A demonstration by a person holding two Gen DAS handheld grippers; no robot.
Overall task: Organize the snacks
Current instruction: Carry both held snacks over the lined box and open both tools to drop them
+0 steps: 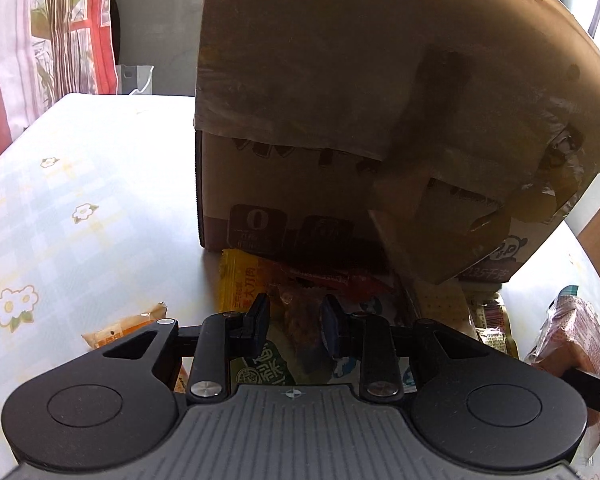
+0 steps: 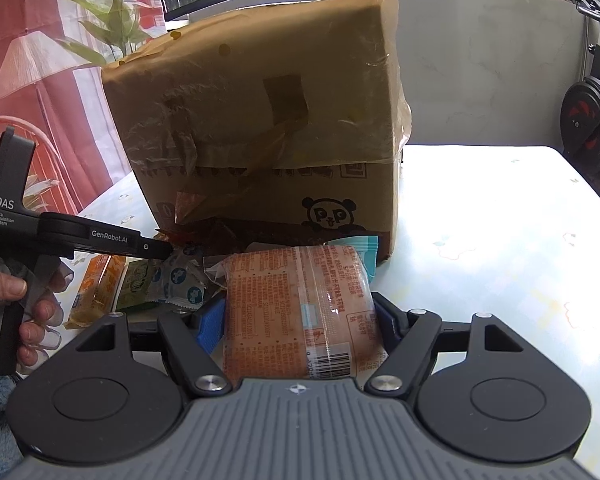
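One cardboard box (image 2: 260, 120) stands on the table (image 2: 500, 220), its taped flaps hanging down at the front, and a heap of small snack packets lies at its foot. Two grippers are at work.

The right gripper (image 2: 296, 320) is clenched on one wide orange-pink packet (image 2: 296, 300), its blue pads pressing both long sides. The wrapper is clear film over a pale orange block, printed with small red text and a barcode at its near end. It sits at the 6 o'clock side of the box.

The left gripper (image 1: 296, 320) has its jaws nearly together around a small clear packet of brown snack (image 1: 304, 320), which lies on top of the heap at 6 o'clock from the box; whether the pads actually press it I cannot tell.

The left wrist view alone shows a yellow packet (image 1: 236, 284) with red characters at 11 o'clock from the fingers, a red wrapper (image 1: 332, 278) just behind the brown one, and an orange packet (image 1: 128, 328) at 9 o'clock.

The right wrist view alone shows a hand (image 2: 24, 296) on the left gripper's handle, a panda print (image 2: 330, 212) on the box, white-and-blue sachets (image 2: 184, 280) and a green packet (image 2: 134, 284) at 10 o'clock from its fingers.
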